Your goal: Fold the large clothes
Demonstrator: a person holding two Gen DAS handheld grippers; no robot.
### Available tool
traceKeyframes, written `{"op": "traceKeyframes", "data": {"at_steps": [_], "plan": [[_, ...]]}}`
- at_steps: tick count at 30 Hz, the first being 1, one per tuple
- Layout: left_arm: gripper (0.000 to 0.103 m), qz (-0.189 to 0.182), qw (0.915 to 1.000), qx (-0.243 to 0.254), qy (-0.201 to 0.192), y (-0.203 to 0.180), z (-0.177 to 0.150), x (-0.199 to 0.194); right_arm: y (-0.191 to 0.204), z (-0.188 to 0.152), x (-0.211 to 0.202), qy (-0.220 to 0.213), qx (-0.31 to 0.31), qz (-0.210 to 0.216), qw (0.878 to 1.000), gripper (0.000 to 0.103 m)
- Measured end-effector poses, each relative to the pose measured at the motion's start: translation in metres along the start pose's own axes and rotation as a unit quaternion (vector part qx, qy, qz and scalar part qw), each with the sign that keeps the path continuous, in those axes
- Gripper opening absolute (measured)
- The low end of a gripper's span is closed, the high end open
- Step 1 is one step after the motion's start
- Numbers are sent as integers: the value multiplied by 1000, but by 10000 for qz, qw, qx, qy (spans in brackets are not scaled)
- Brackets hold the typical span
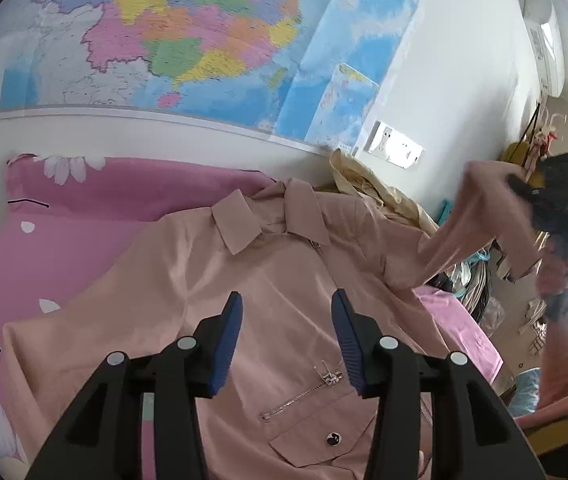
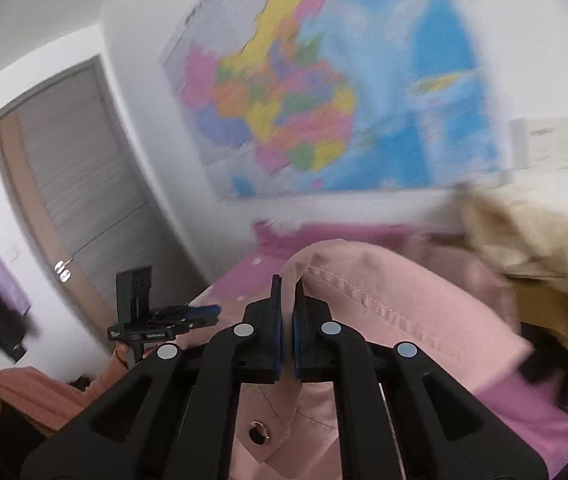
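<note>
**Jacket sleeve lifted in the right gripper**

Pink jacket (image 1: 276, 280) lies front-up across the middle of the left wrist view, spread on a pink flowered bedsheet (image 1: 84, 240), its collar (image 1: 268, 220) toward the wall and a slanted pocket zipper (image 1: 304, 392) low in the frame. The left gripper (image 1: 287, 320) fills the bottom centre of that view, hovering over the jacket's chest; its blue-padded jaws stand partly apart with only flat fabric seen beyond them, nothing pinched.

At the right edge of the same view, the right gripper (image 1: 524, 190), blurred, holds the jacket's sleeve (image 1: 472, 216) up off the bed, the cloth draping down from it.

In the right wrist view, the right gripper (image 2: 287, 312) sits at bottom centre with its jaws nearly together, clamped on a stitched fold of the pink sleeve (image 2: 364, 300) that rises between and to the right of them. The left gripper (image 2: 200, 312) shows small at centre left, side-on.

A colourful wall map (image 1: 212, 40) covers the upper part of the left wrist view, and a beige garment (image 1: 372, 184) is heaped just right of the collar. A grey door (image 2: 80, 184) stands at the left of the right wrist view.
</note>
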State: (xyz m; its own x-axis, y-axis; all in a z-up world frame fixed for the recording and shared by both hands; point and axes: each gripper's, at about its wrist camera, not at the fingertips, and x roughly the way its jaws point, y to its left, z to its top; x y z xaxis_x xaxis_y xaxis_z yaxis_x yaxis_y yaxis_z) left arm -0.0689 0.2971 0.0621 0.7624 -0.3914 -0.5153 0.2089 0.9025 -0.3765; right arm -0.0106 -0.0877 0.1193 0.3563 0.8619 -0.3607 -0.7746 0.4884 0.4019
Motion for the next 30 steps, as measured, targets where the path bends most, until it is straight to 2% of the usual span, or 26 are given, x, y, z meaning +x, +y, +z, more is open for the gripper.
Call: {"op": "traceKeyframes", "data": {"at_steps": [3,4,6,7,8,10,13,15,17,19,22,25,27,29,30], "plan": [[45,-9,10000,-64,9,9,2,-2,-7,-9,66,574,101,74,9983,6],[46,-23,10000,-75,21,11,2,-1,-13,-15,94,853,182,26,9962,9],[48,-7,9999,-42,108,12,3,4,-23,-28,123,1155,266,-60,9929,14],[49,-1,9999,-8,168,11,3,8,-31,-36,142,1373,399,-63,9897,33],[50,-18,9997,19,237,10,3,12,-35,-42,147,1462,445,-124,9882,58],[53,-118,9989,76,440,5,2,27,-41,-52,156,1705,361,-309,9842,68],[57,-284,9967,205,729,-5,-1,48,-50,-51,137,1552,272,-423,9866,68],[61,-425,9942,294,944,-14,-4,64,-61,-45,104,1185,299,-588,9908,71],[64,-489,9913,413,1152,-22,-8,79,-78,-39,69,729,397,-987,9916,80],[65,-460,9869,622,1417,-35,-15,99,-104,-39,34,348,551,-1520,9862,83],[66,-328,9806,782,1769,-47,-23,123,-140,-49,4,173,959,-1928,9764,87],[65,51,9746,955,2025,-52,-32,144,-180,-73,-4,362,1409,-2063,9676,88],[49,174,9733,841,2129,-48,-33,152,-194,-89,4,586,1532,-2019,9656,88],[1,245,9736,559,2199,-36,-30,153,-200,-101,8,675,1657,-1829,9667,88],[0,259,9743,403,2201,-30,-28,151,-202,-107,5,650,1705,-1756,9674,87]]}}
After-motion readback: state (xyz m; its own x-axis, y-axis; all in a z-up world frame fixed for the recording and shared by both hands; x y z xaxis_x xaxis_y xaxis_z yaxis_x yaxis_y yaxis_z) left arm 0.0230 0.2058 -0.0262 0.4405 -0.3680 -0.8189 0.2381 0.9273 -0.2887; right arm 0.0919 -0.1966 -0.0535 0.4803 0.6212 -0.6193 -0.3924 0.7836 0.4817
